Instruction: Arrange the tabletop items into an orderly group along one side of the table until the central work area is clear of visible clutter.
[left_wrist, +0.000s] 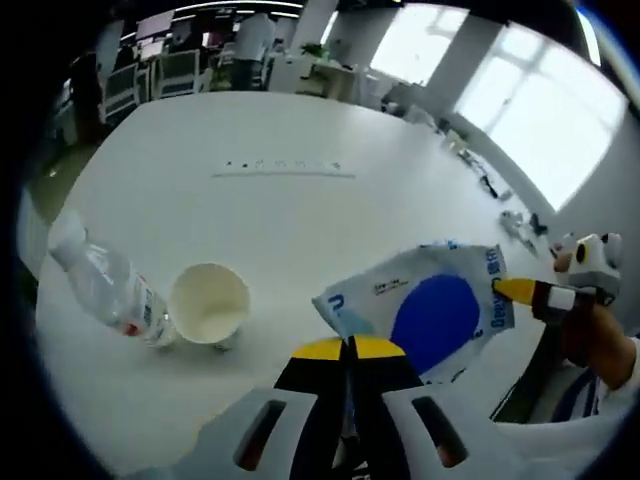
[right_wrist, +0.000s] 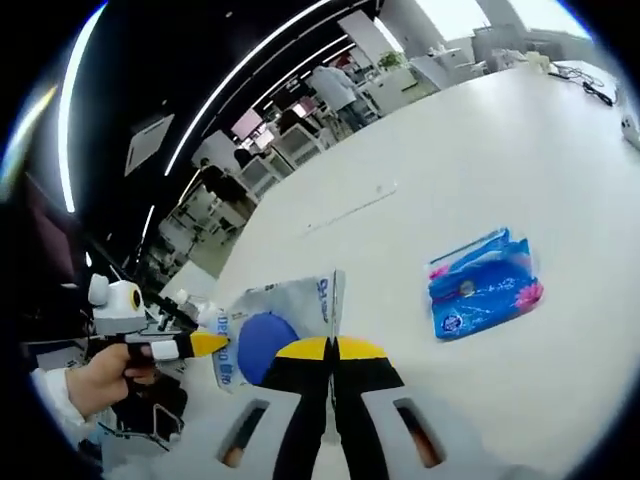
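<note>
Four items lie scattered: bottle (left_wrist: 105, 288) and cup (left_wrist: 209, 303) beside the left claw (left_wrist: 349, 347), blue pack (right_wrist: 485, 283) beyond the right claw (right_wrist: 331, 348); both claws clamp the pouch (left_wrist: 430, 310).

bright daylight from windows (left_wrist: 520, 110) | ceiling strips glare | soft blur | fisheye bending at edges

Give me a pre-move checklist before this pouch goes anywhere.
1. Left gripper shut on the white pouch: ok.
2. Right gripper shut on the pouch's opposite edge: ok.
3. Pouch lifted off the table: cannot tell.
4. Plastic bottle and paper cup side by side near one edge: ok.
5. Blue tissue pack tidied to a side: not ok, it lies alone on open tabletop.
</note>
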